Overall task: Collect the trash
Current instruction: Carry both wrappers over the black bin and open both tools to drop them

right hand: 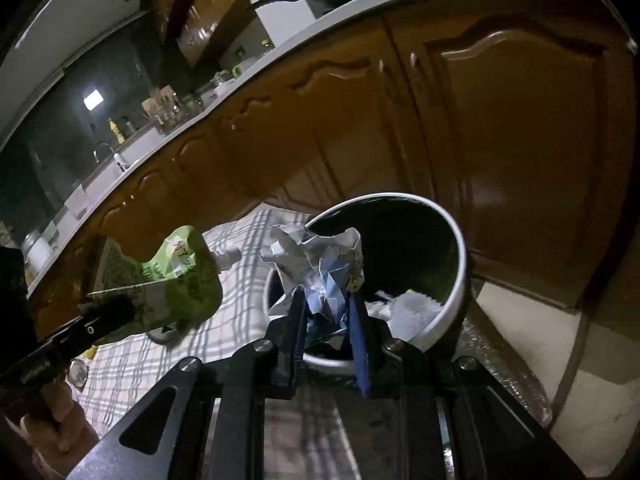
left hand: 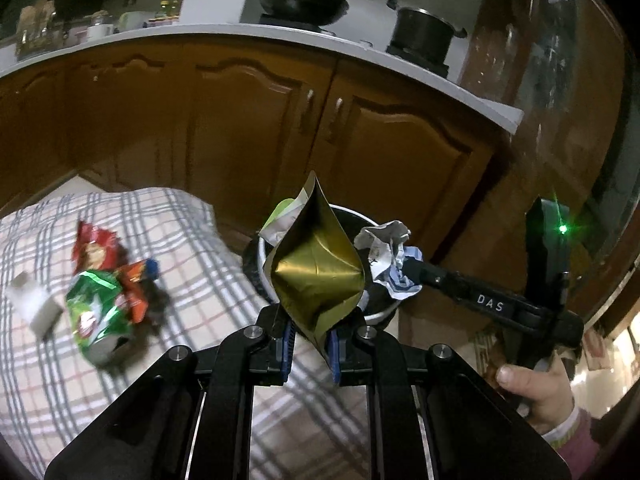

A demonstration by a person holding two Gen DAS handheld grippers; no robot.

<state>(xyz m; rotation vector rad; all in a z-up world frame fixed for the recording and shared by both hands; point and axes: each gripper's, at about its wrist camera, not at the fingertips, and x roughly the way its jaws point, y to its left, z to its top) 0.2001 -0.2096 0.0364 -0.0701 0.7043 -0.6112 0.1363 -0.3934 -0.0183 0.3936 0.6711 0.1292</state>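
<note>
Left claw (left hand: 310,344) clamping glossy foil pouch (left hand: 316,268); right claw (right hand: 328,328) clamping crumpled paper (right hand: 316,256).

1. Left hand-held gripper (left hand: 310,340) is pointing forward and down, jaws clamping tight on a gold foil pouch (left hand: 318,268).
2. Right hand-held gripper (right hand: 328,320) is angling down likewise, blue pads pinching a crumpled paper wad (right hand: 320,264).
3. Right hand (left hand: 536,390), pink cuff at the wrist, is gripping its handle.
4. Left hand (right hand: 56,420) is showing only partly at the frame edge.
</note>
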